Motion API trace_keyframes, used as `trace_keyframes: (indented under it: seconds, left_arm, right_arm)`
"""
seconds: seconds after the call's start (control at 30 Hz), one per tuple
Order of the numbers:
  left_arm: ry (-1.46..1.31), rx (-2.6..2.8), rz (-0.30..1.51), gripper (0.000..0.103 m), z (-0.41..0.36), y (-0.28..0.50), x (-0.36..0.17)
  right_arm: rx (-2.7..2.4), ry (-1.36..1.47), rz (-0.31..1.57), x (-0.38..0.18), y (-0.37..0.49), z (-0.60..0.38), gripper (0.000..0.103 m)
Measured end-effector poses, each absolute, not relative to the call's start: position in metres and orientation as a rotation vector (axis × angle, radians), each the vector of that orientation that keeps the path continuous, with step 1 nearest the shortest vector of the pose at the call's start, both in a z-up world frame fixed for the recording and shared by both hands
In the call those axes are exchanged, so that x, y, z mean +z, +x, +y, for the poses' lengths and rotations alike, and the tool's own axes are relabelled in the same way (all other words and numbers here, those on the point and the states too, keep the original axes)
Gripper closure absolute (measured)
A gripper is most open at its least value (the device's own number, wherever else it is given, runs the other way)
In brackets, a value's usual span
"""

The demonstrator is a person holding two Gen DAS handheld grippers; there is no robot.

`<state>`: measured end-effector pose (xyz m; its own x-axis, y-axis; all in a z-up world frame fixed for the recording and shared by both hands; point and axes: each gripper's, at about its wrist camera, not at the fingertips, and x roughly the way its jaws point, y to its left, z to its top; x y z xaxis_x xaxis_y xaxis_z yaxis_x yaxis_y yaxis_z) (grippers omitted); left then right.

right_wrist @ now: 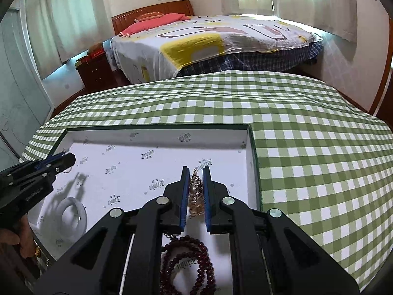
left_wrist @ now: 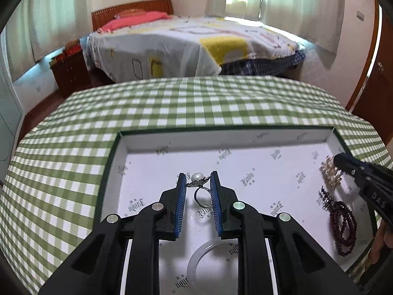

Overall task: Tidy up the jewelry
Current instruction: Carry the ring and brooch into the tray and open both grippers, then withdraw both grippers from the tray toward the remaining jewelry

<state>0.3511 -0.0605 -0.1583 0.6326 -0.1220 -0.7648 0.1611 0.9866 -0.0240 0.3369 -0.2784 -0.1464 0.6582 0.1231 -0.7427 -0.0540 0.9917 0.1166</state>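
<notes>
A shallow white-lined box [left_wrist: 172, 140] lies on the green checked tablecloth. In the left wrist view my left gripper [left_wrist: 198, 177] holds a silver ring with a pearl [left_wrist: 199, 183] between its blue pads, just above the box floor. In the right wrist view my right gripper [right_wrist: 196, 172] is closed on a gold ornate piece [right_wrist: 195, 196] near the box's right wall. It shows in the left wrist view too [left_wrist: 331, 172]. A dark red bead bracelet [right_wrist: 186, 260] lies under the right gripper. A pale bangle [right_wrist: 73, 213] lies flat at the box's near left.
The box's dark green rim [right_wrist: 253, 152] stands up around the floor. A small dark chain piece [left_wrist: 325, 198] lies by the beads. The checked table [right_wrist: 307, 147] extends far and right. A bed [left_wrist: 184, 44] and a wooden nightstand [left_wrist: 70, 71] stand beyond.
</notes>
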Motion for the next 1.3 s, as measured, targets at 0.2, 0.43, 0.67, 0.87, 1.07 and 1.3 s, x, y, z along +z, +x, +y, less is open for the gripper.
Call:
trace_keyframes:
  seconds: [0.2,0.43,0.67,0.87,1.07,1.3]
  left_arm:
    - [0.045,-0.16,0.895,0.058,-0.061,0.352,-0.162]
    - [0.032,-0.16,0.839,0.047,-0.061,0.342,-0.15]
    - [-0.01,-0.166,0.719,0.047,-0.05,0.302,-0.121]
    - [-0.014,-0.148,0.638,0.047,-0.037,0.255,-0.104]
    - [-0.033,-0.117,0.604,0.047,-0.022,0.217,-0.097]
    - [-0.045,-0.089,0.611,0.047,-0.01,0.177,-0.106]
  right_arm:
    - [0.108,0.104,0.844,-0.145,0.338,-0.282,0.072]
    - [0.106,0.111,0.794,-0.133,0.323,-0.284,0.066]
    - [0.108,0.09,0.706,-0.102,0.284,-0.278,0.063]
    - [0.107,0.095,0.659,-0.085,0.238,-0.272,0.062]
    - [0.112,0.077,0.651,-0.083,0.193,-0.26,0.062]
    - [0.121,0.048,0.672,-0.095,0.148,-0.25,0.062]
